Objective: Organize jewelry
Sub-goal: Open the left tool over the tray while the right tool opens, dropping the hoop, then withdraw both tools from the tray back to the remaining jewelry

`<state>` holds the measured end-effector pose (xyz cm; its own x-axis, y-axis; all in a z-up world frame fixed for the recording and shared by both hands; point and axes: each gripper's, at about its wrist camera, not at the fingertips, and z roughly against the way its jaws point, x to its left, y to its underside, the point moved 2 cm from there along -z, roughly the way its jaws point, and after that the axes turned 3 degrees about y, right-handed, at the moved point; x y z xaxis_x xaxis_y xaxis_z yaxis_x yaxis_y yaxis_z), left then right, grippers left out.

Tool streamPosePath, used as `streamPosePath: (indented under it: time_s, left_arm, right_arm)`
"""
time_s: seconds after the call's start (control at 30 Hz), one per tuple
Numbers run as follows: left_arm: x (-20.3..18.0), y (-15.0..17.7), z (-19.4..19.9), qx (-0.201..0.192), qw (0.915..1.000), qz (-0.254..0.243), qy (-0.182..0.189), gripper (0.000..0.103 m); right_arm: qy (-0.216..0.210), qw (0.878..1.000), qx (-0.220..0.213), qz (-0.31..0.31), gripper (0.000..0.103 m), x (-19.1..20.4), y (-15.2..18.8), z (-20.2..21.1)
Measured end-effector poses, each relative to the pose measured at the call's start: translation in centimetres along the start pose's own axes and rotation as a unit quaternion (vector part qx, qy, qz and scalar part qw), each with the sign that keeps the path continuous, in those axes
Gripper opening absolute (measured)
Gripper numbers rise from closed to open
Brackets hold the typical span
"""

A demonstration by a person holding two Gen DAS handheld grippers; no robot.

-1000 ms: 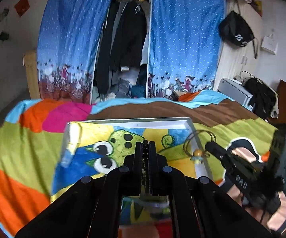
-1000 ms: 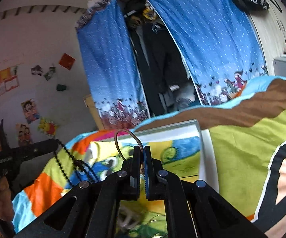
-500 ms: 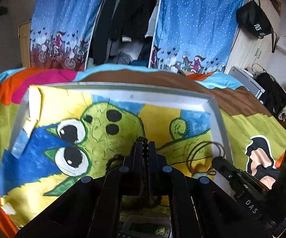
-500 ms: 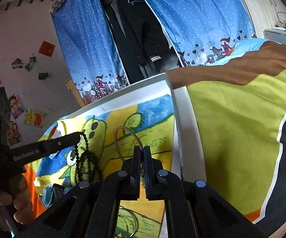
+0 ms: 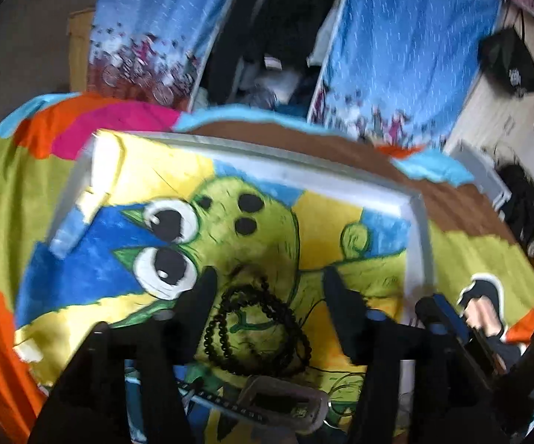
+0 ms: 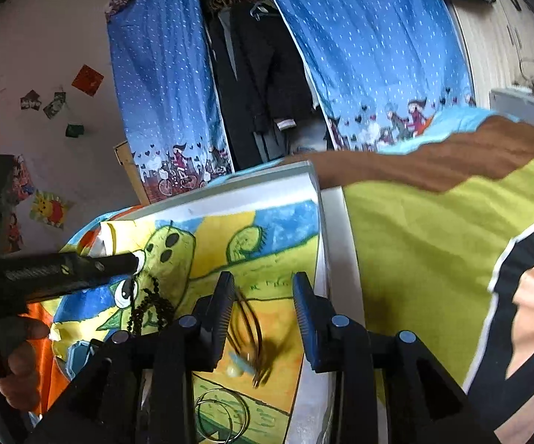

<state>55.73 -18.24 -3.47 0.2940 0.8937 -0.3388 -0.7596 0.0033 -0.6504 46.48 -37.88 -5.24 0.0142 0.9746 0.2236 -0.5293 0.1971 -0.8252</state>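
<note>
A white-framed tray (image 5: 417, 222) with a painted green cartoon lining lies on the bed. My left gripper (image 5: 267, 277) is open above a black bead necklace (image 5: 256, 327) that lies coiled on the lining. It also shows in the right wrist view (image 6: 148, 307), below the left gripper's fingers (image 6: 119, 262). My right gripper (image 6: 263, 281) is open over a thin brown cord necklace with a pale pendant (image 6: 248, 344), blurred, between and below the jaws. Thin metal hoops (image 6: 222, 416) lie nearer on the lining.
A grey rectangular case (image 5: 281, 403) sits at the tray's near edge. The colourful bedspread (image 6: 415, 259) surrounds the tray. Blue curtains (image 6: 359, 55) and an open wardrobe stand behind. The other gripper (image 5: 463, 336) shows at the tray's right side.
Both grippers have opened. The black bead necklace left the left gripper and now lies on the tray; the brown cord necklace left the right gripper and is down on the lining.
</note>
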Motion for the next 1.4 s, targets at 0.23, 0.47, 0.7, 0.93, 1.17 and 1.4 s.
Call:
streamPosePath:
  time_s: [0.23, 0.47, 0.7, 0.93, 1.17, 1.4]
  left_arm:
    - [-0.1, 0.4, 7.3, -0.048, 0.9986, 0.018, -0.015, 0.081]
    - [-1.3, 3.2, 15.8, -0.149, 0.9882, 0.005, -0.037, 0.1]
    - [-2.3, 7.4, 22.1, -0.189, 0.9793, -0.034, -0.065, 0.101]
    - [-1.8, 12.8, 26.2, -0.193, 0.9762, -0.053, -0.083, 0.101]
    - [-0.7, 17.7, 29.8, -0.199, 0.9749, -0.041, -0.091, 0.101]
    - [0.6, 22.7, 31.9, -0.183, 0.9763, -0.046, -0.105, 0.101]
  right_arm:
    - [0.01, 0.999, -0.043, 0.03, 0.072, 1.7, -0.9, 4.5]
    - [0.0, 0.994, -0.101, 0.042, 0.093, 3.4, -0.9, 11.0]
    - [-0.009, 0.988, -0.147, 0.054, 0.103, 5.3, 1.0, 17.7]
    - [-0.025, 0.984, -0.161, 0.071, 0.103, 7.8, 3.6, 22.1]
    - [-0.026, 0.984, -0.147, 0.096, 0.103, 9.8, 7.5, 25.4]
    - [-0.015, 0.987, -0.13, 0.094, 0.103, 10.3, 10.7, 28.1]
